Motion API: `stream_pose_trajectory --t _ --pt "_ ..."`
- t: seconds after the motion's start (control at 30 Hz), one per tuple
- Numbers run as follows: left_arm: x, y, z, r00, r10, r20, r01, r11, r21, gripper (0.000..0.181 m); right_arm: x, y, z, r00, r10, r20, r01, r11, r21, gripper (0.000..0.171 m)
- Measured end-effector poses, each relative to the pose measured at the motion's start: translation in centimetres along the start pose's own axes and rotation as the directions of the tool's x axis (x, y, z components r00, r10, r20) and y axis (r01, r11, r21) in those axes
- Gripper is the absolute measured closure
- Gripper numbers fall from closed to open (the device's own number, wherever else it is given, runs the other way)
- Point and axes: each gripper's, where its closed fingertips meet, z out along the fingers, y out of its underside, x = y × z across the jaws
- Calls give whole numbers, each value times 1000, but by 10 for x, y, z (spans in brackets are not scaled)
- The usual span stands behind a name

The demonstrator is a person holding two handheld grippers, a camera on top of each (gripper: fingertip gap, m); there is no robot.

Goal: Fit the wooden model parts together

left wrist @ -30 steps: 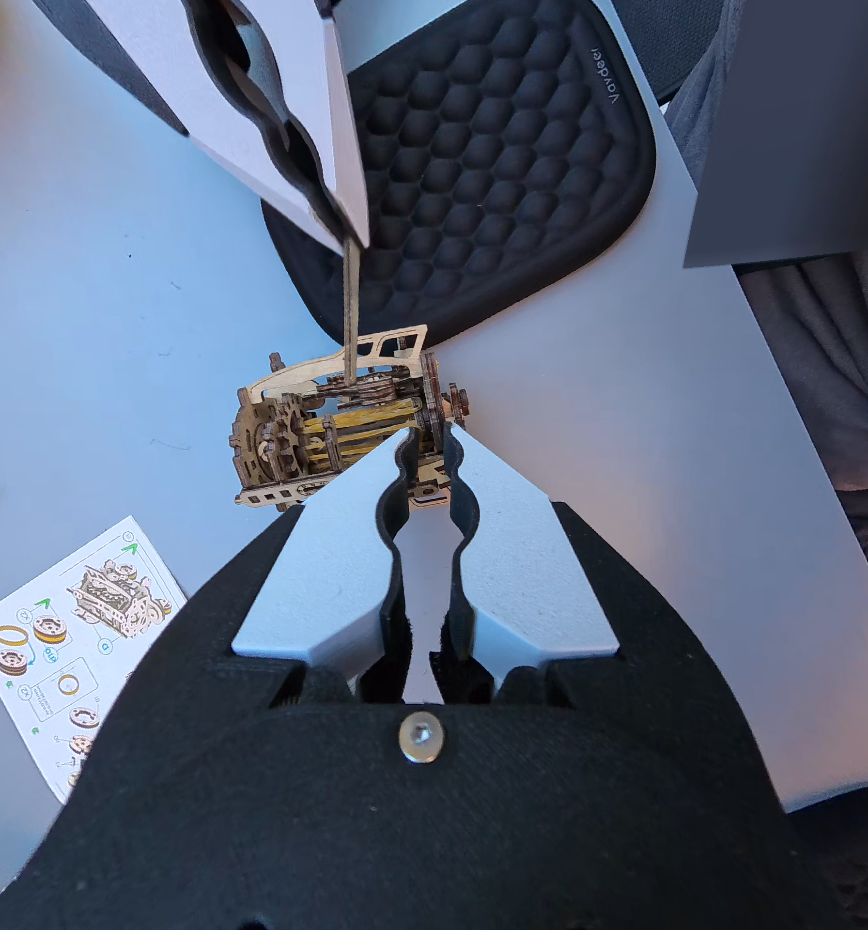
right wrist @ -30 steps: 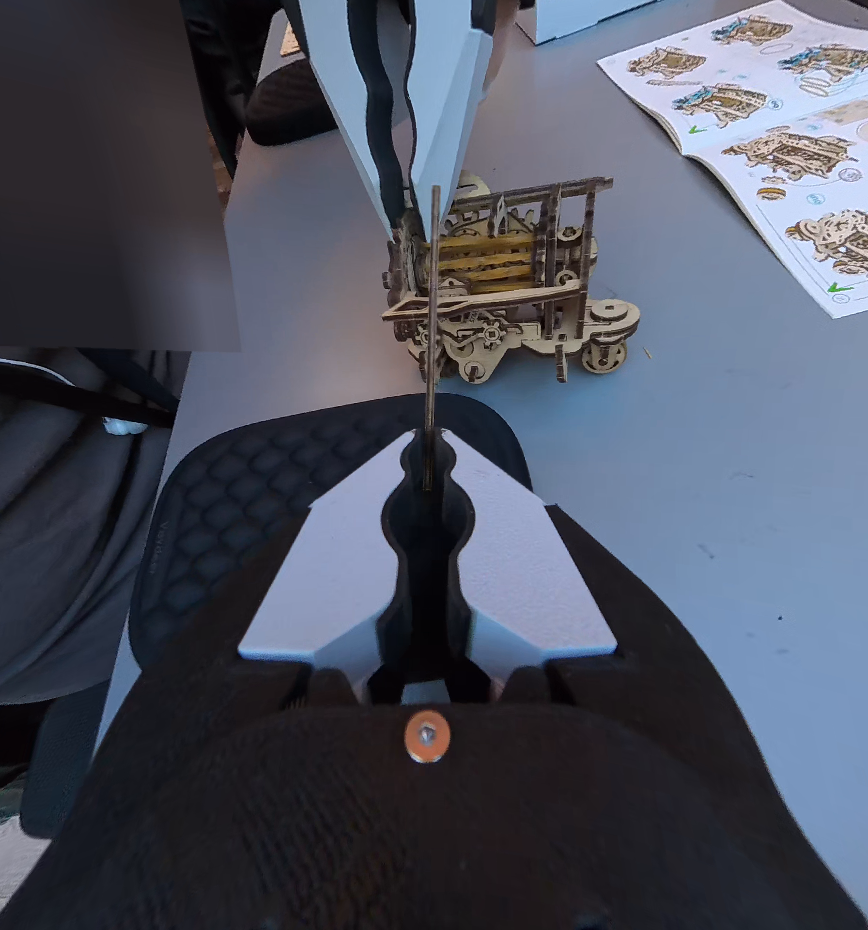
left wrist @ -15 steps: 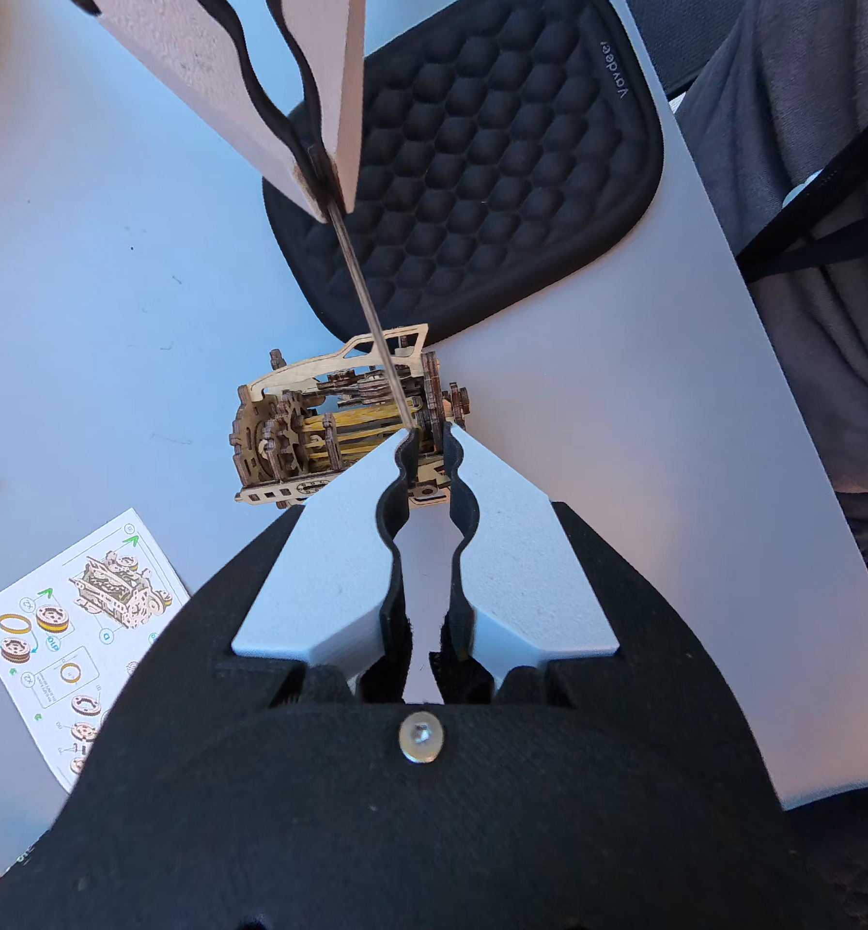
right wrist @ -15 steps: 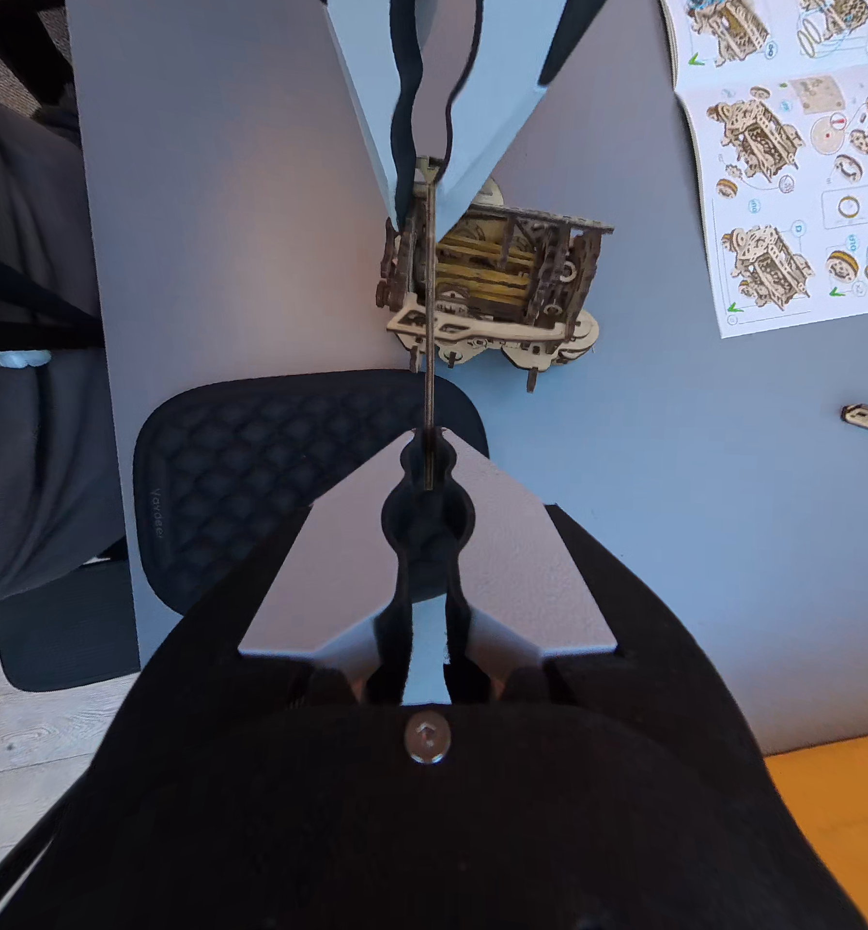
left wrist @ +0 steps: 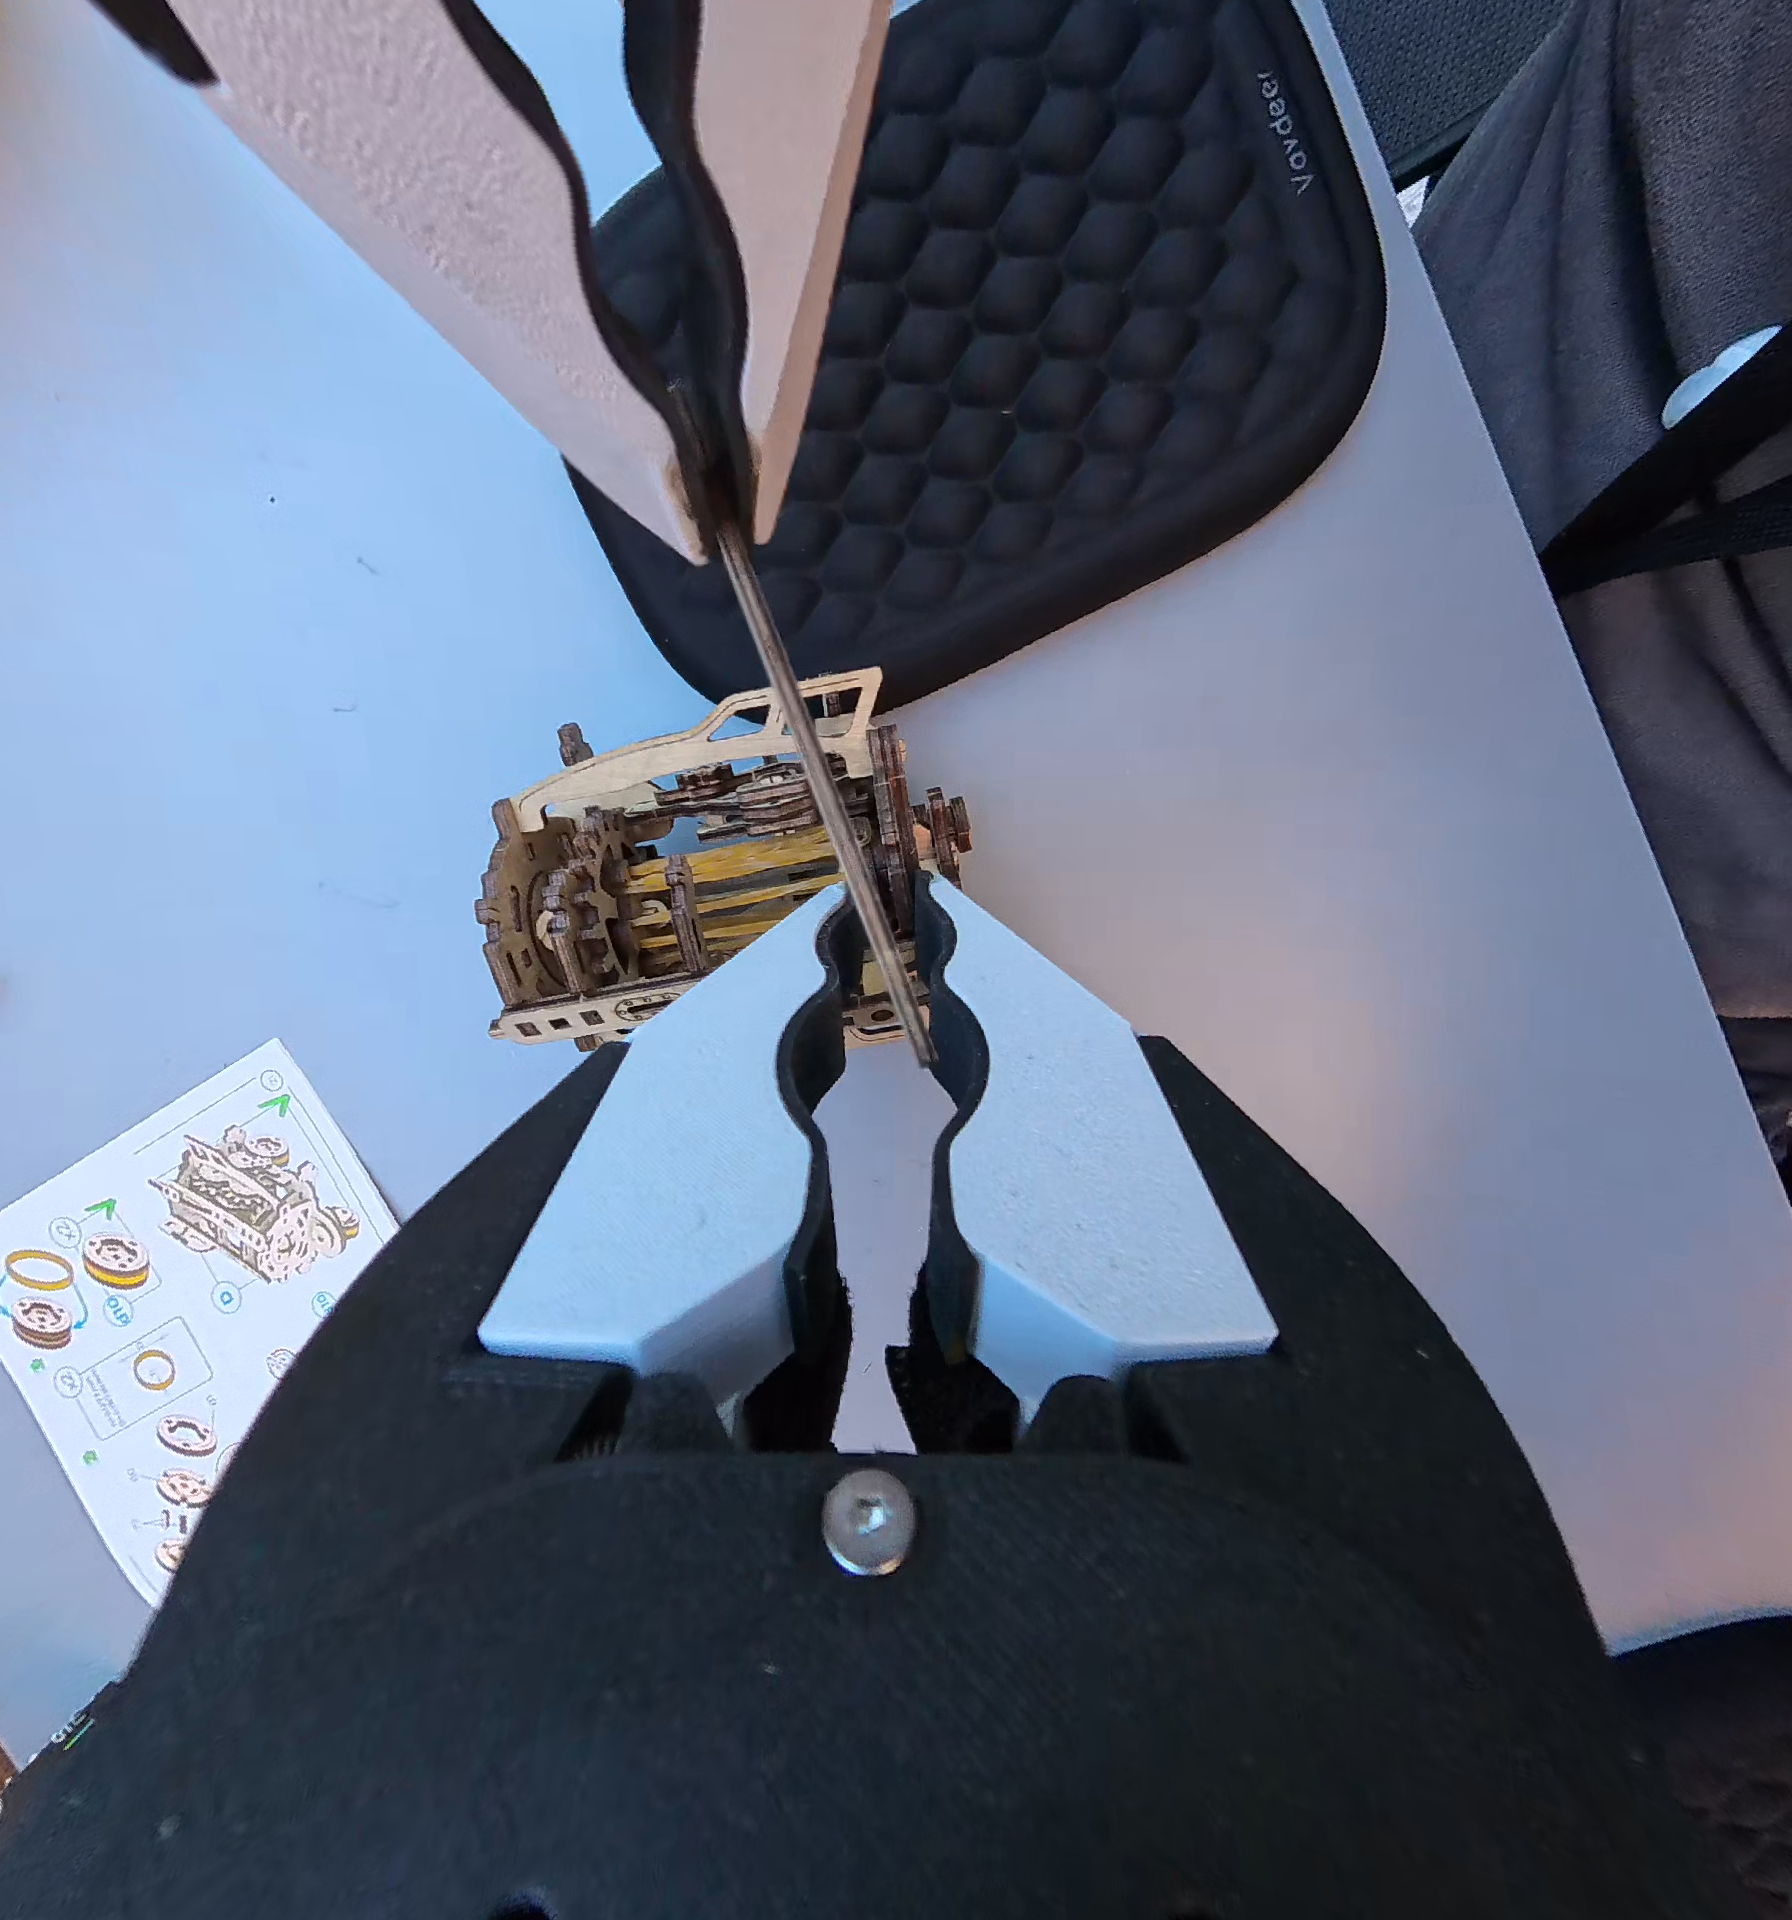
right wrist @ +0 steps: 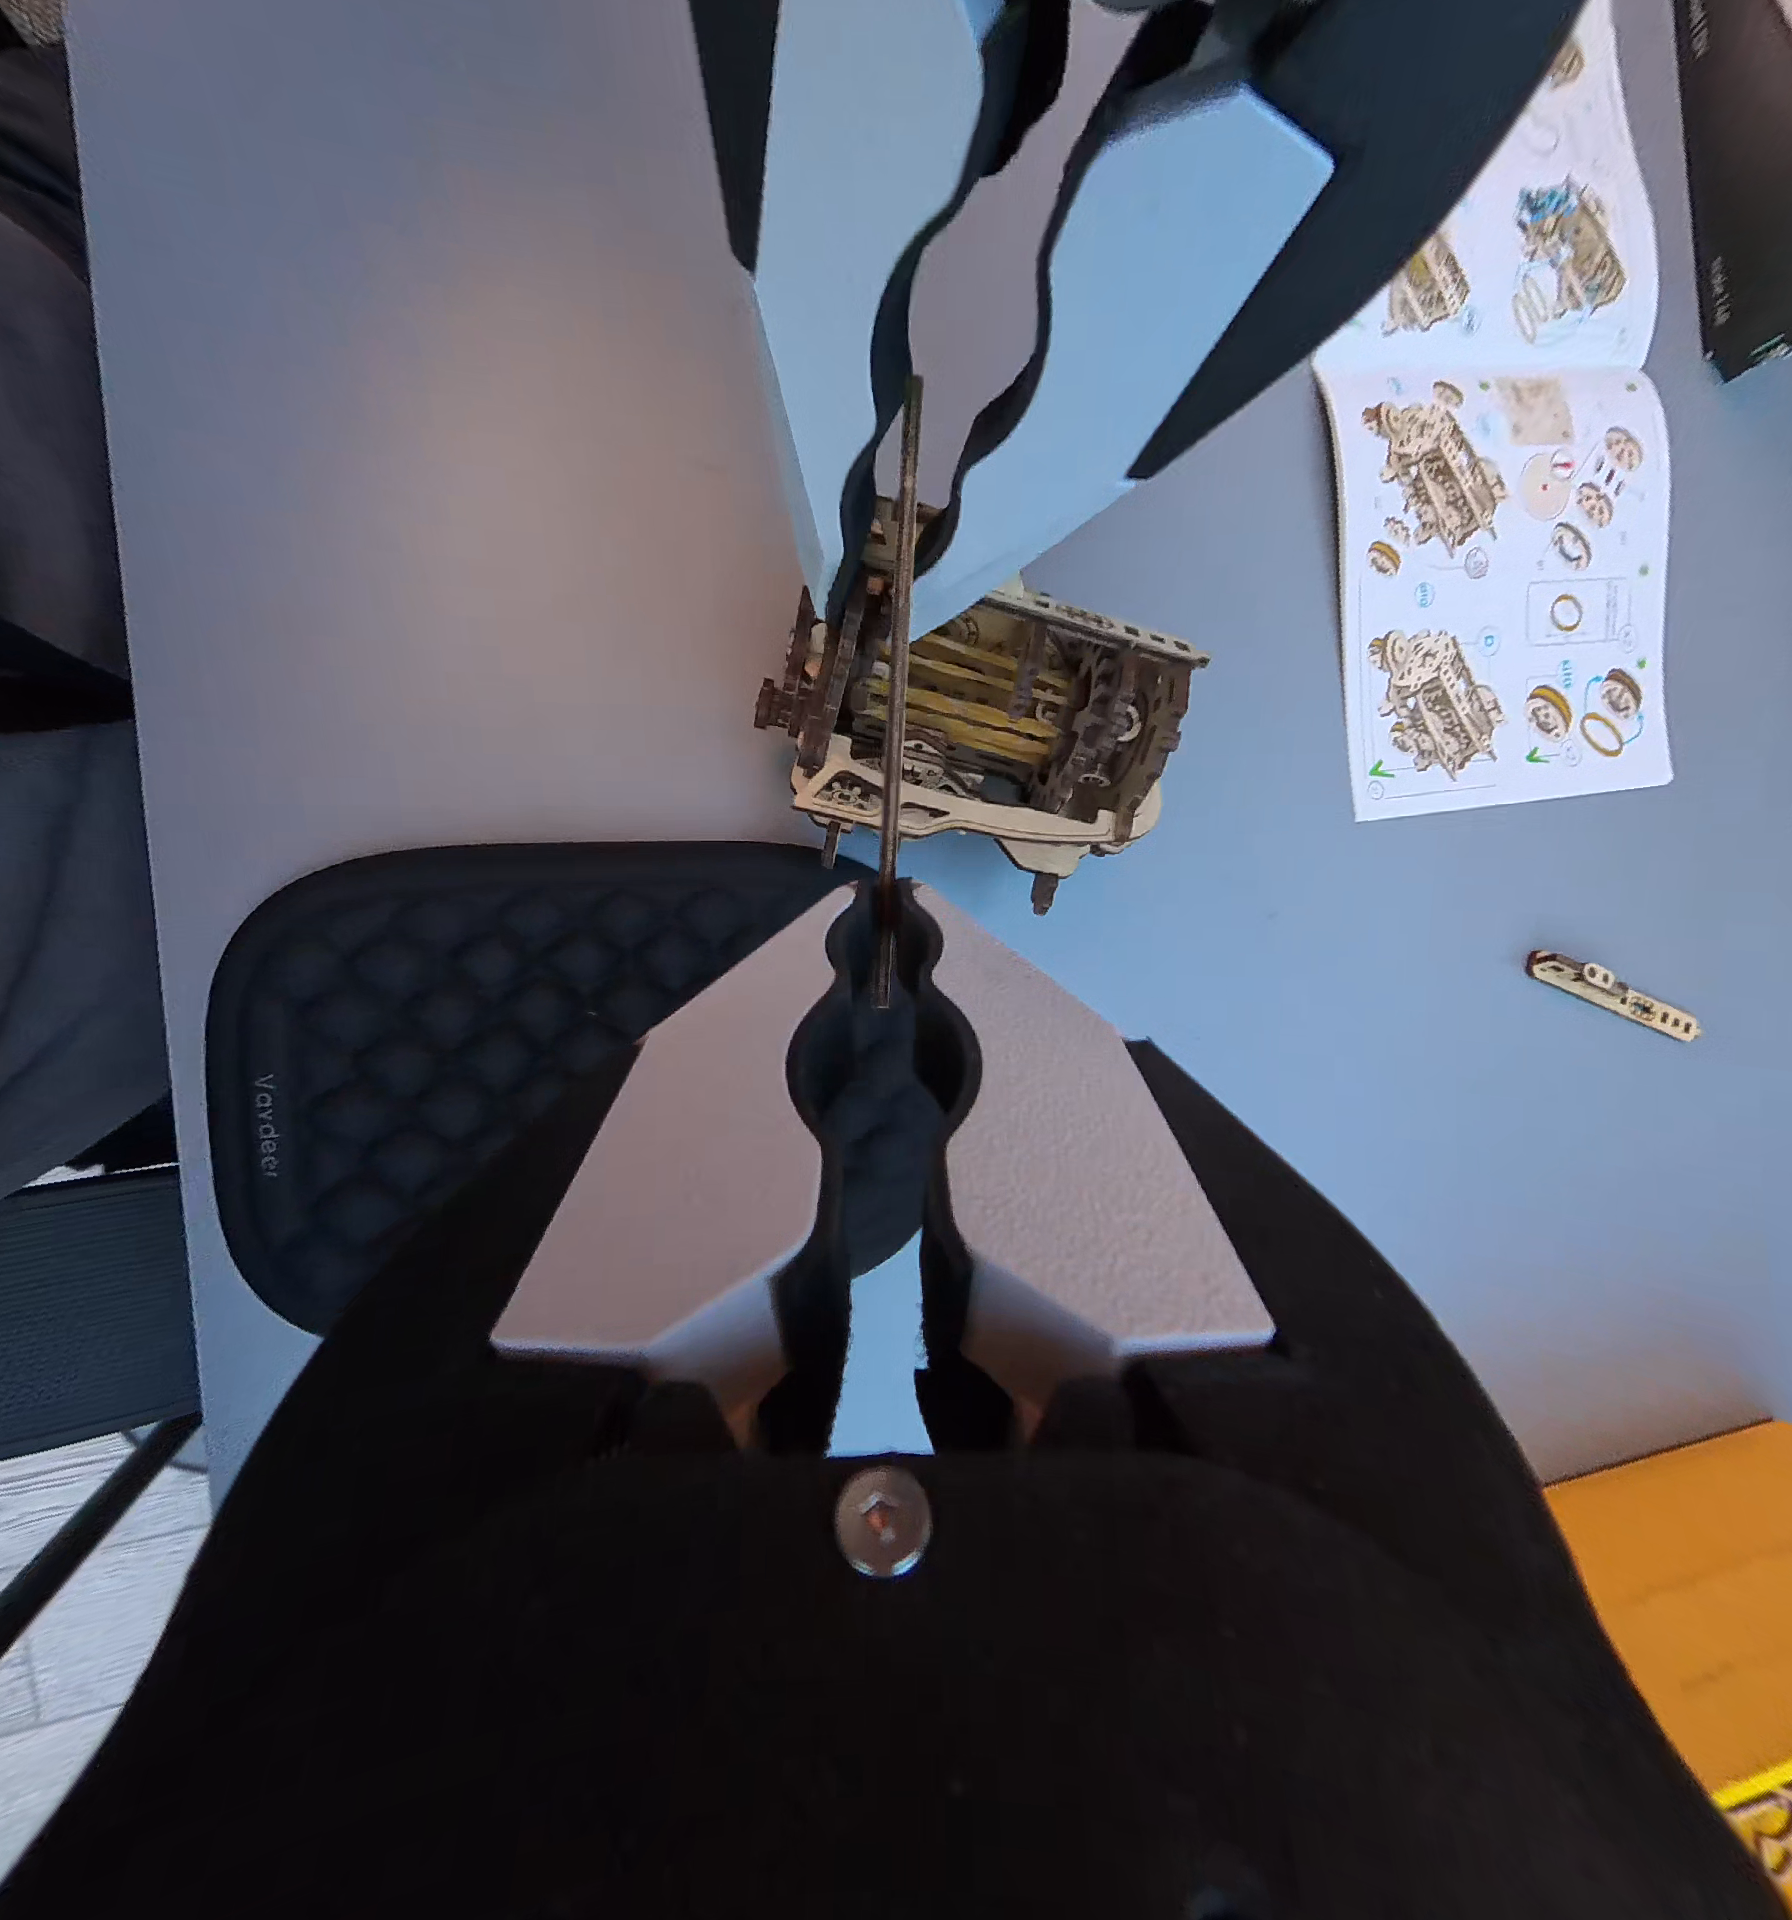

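The wooden model [left wrist: 663,894], a small gear-filled frame with yellow bands, stands on the grey table [left wrist: 1235,935]. My left gripper [left wrist: 887,899] is shut on the model's right end plate. My right gripper [left wrist: 720,520] comes in from above and is shut on a thin flat wooden part [left wrist: 809,769], seen edge-on. The part slants down across the model's end, and its free tip lies between the left fingers. In the right wrist view the right gripper [right wrist: 884,894] holds the part [right wrist: 902,623] over the model [right wrist: 1006,727], with the left gripper [right wrist: 876,603] beyond.
A black honeycomb pad [left wrist: 1027,364] lies just behind the model at the table edge. An instruction sheet [left wrist: 144,1299] lies to the left, also in the right wrist view [right wrist: 1494,582]. A small loose wooden piece [right wrist: 1609,997] lies apart. A person's dark clothing [left wrist: 1702,623] is beyond the edge. Tip to tip, the grippers are about 6 cm apart.
My right gripper has swung up over the model and come closer. The thin part went from upright above the model to slanting across its end, its tip now between the left fingers.
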Motion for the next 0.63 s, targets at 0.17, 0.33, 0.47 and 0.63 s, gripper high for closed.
stream_pose_trajectory --t 0.17,0.33,0.47,0.63 --pt "0 0 0 1000 1 2 -1 1000 -4 174 -1 -11 -6 1000 -14 -26 16 998 58 169" --pt "0 0 0 1000 2 3 -2 1000 -6 174 7 -23 -18 996 -4 -87 16 989 147 169" --pt "0 0 0 1000 4 5 -4 1000 -9 174 9 -36 -26 995 7 -100 15 974 224 169" --pt "0 0 0 1000 4 7 -4 1000 -9 174 12 -50 -39 995 47 -85 -14 935 355 169"
